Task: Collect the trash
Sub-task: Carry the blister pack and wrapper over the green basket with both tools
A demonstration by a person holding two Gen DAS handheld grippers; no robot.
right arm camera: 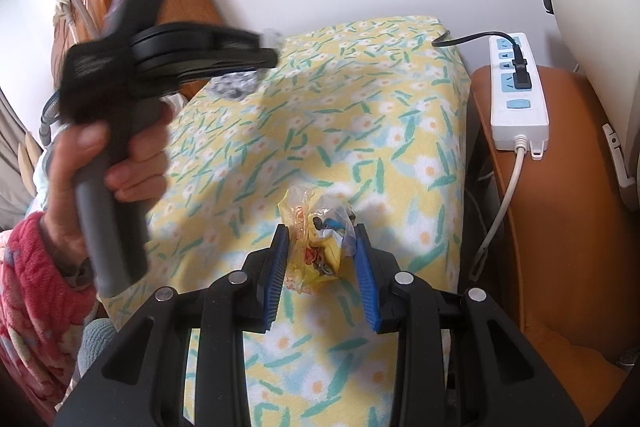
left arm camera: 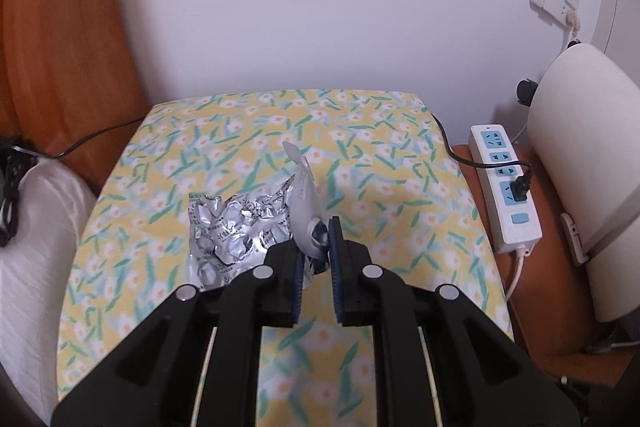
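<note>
Left tool (left arm camera: 316,251) pinches a foil blister pack (left arm camera: 236,231), its white strip (left arm camera: 304,199) upright.

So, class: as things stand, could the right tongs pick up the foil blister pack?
Probably not. The right tongs are full, shut on a crumpled yellow wrapper, and the foil blister pack is itself clamped in the left tongs, so neither is free.

Crumpled foil blister pack (left arm camera: 236,227), yellow wrapper (right arm camera: 316,247)
</note>
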